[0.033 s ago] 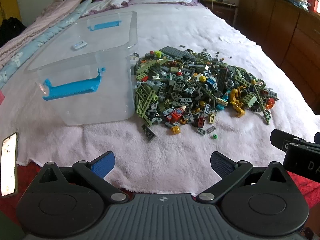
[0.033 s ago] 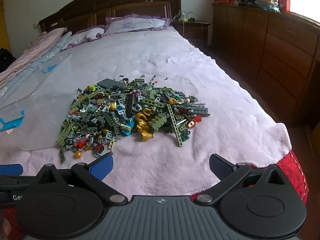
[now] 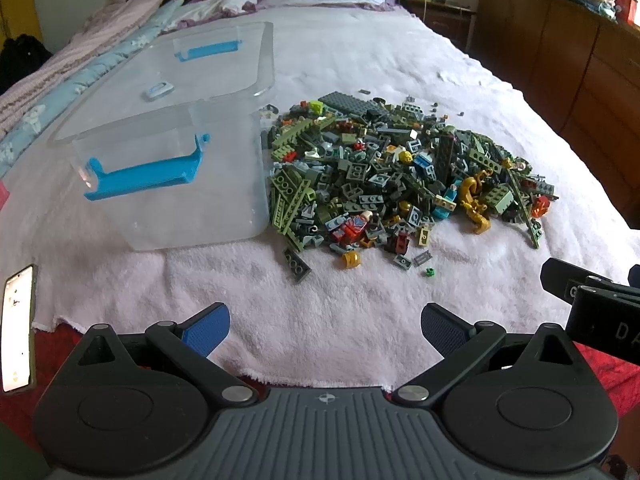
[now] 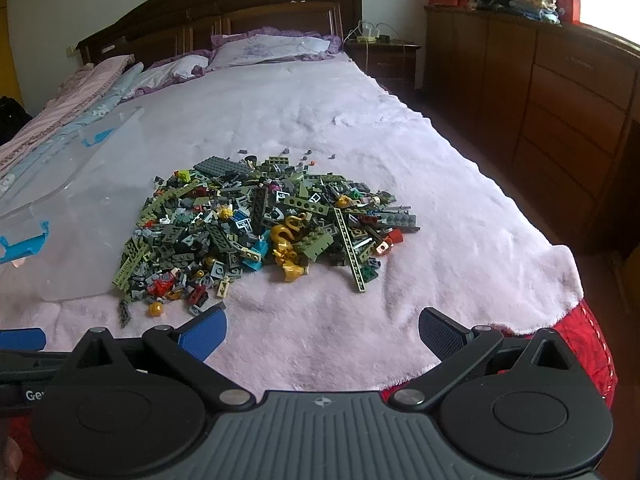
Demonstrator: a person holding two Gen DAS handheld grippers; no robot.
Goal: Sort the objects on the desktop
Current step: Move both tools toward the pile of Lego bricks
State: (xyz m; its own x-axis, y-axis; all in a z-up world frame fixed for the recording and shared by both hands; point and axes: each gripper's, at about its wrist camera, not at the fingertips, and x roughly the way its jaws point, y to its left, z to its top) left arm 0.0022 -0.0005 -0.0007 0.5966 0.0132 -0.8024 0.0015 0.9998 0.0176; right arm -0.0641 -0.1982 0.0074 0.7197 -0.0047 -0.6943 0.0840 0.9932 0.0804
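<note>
**Brick pile and clear box on the bed, both grippers spread and empty**

A big pile of toy bricks [image 3: 404, 176] lies on a pale pink blanket [image 3: 320, 312] that covers the bed [image 4: 280, 92]. Most bricks are olive green and grey, with some blue, red and gold ones between them. A gold curved piece [image 3: 474, 200] lies at the near right part of the pile, and a small red and blue figure [image 3: 354, 226] lies at its near edge. A few single bricks are scattered just near the pile, among them a dark grey brick [image 3: 297, 266] and a small gold round piece [image 3: 351, 259].

Left of the pile stands a clear plastic box [image 3: 192, 196] with a blue latch [image 3: 140, 174]; the bricks touch its right wall. A clear lid [image 3: 192, 76] with a second blue latch lies across the top of the box.

The left hand-held gripper [image 3: 325, 330] hovers over the near blanket edge, its fingers spread wide, holding nothing. The right hand-held gripper [image 4: 322, 332] is also spread wide and empty, near the same edge, right of the left one.

A phone [image 3: 16, 328] with a lit screen lies at the far left. Wooden cabinets [image 4: 560, 100] stand along the right wall.
</note>
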